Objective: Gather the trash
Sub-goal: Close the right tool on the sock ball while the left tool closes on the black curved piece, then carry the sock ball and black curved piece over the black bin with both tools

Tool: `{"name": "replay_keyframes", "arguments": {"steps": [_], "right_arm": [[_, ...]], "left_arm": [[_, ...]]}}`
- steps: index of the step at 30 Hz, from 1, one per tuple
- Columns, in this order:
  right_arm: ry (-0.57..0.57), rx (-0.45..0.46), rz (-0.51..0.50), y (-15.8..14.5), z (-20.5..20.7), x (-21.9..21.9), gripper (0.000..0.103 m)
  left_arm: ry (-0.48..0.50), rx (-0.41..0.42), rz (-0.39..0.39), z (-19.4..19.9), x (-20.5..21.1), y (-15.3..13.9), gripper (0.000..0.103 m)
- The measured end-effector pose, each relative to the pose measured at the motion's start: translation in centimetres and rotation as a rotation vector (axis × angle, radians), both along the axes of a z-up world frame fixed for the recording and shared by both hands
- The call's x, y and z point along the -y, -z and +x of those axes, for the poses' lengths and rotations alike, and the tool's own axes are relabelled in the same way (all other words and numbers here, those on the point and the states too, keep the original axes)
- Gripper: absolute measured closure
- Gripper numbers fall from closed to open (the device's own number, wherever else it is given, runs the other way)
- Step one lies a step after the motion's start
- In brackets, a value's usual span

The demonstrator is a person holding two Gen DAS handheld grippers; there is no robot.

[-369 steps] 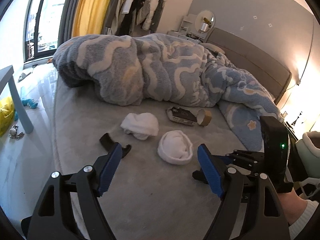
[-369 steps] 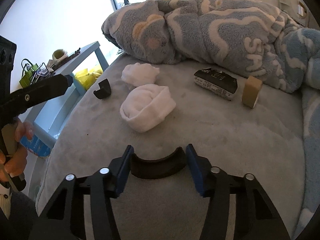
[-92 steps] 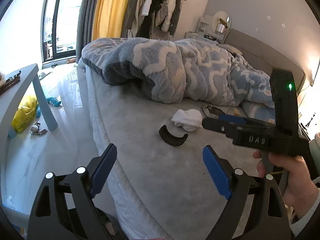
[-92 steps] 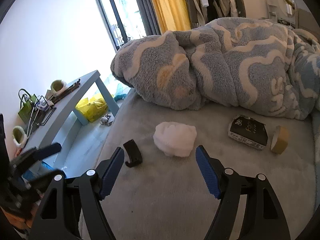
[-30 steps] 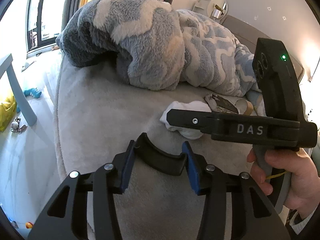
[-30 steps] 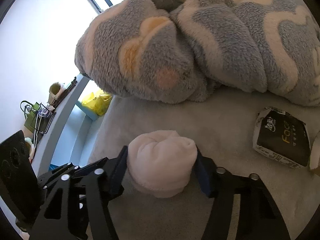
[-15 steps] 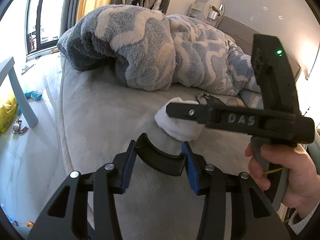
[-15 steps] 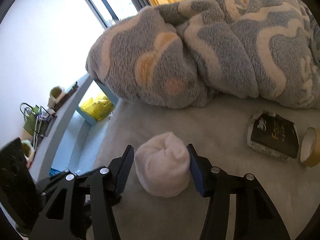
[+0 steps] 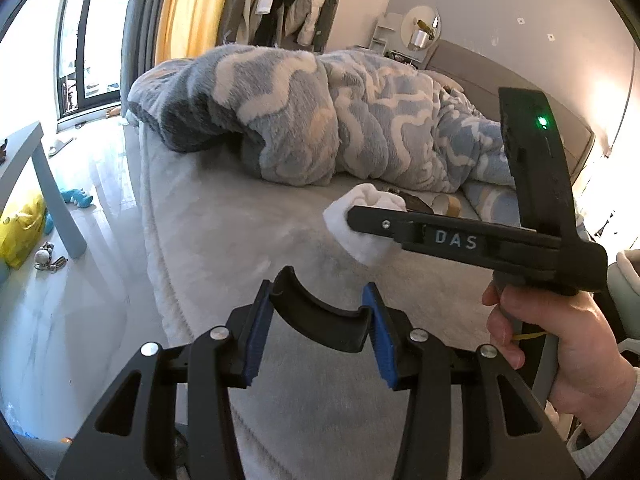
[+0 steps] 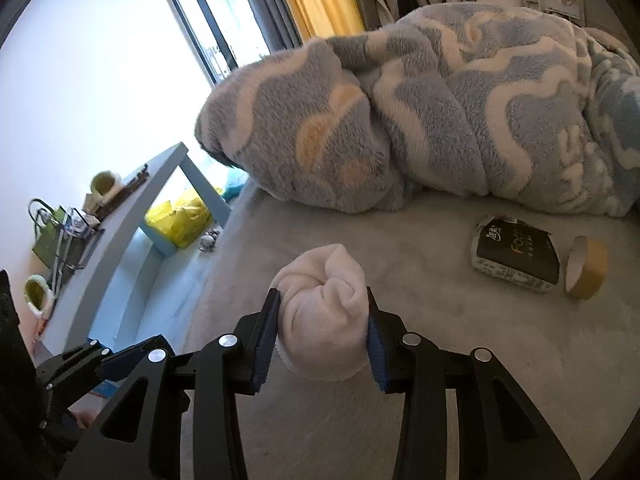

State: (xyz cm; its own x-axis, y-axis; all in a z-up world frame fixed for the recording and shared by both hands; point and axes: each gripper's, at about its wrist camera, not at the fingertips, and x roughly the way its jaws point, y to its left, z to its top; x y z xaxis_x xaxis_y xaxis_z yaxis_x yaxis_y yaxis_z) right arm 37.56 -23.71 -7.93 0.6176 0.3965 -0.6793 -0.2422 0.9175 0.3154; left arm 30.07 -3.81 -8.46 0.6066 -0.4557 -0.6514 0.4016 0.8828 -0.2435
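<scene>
My left gripper is shut on a curved black plastic piece, held above the grey bed cover. My right gripper is still closing on a white balled sock; its blue pads press the sock's sides and the sock is lifted off the bed. From the left wrist view the same white balled sock shows beyond the right gripper's side, which a hand holds. A black packet and a tape roll lie on the bed to the right.
A bunched blue-and-white fleece blanket covers the far half of the bed. Left of the bed stands a light blue table, with a yellow bag on the floor under it. Clothes hang by the yellow curtain.
Both grippers have risen from the bed with their loads. The right gripper's jaws squeezed the sock narrower and lifted it clear. The black piece stays clamped in the left gripper.
</scene>
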Motion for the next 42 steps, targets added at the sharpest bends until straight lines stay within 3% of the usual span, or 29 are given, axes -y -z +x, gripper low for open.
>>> {"name": "replay_keyframes", "arguments": {"steps": [25, 42], "right_arm": [[-0.057, 0.058, -0.020, -1.8, -9.7, -4.9, 0.063], [-0.142, 0.071, -0.014, -1.6, -13.2, -9.8, 0.063]], "left_arm": [[-0.111, -0.002, 0.065, -8.1, -6.4, -1.3, 0.055], [-0.181, -0.046, 0.117, -10.9, -11.5, 0.4, 0.055]]}}
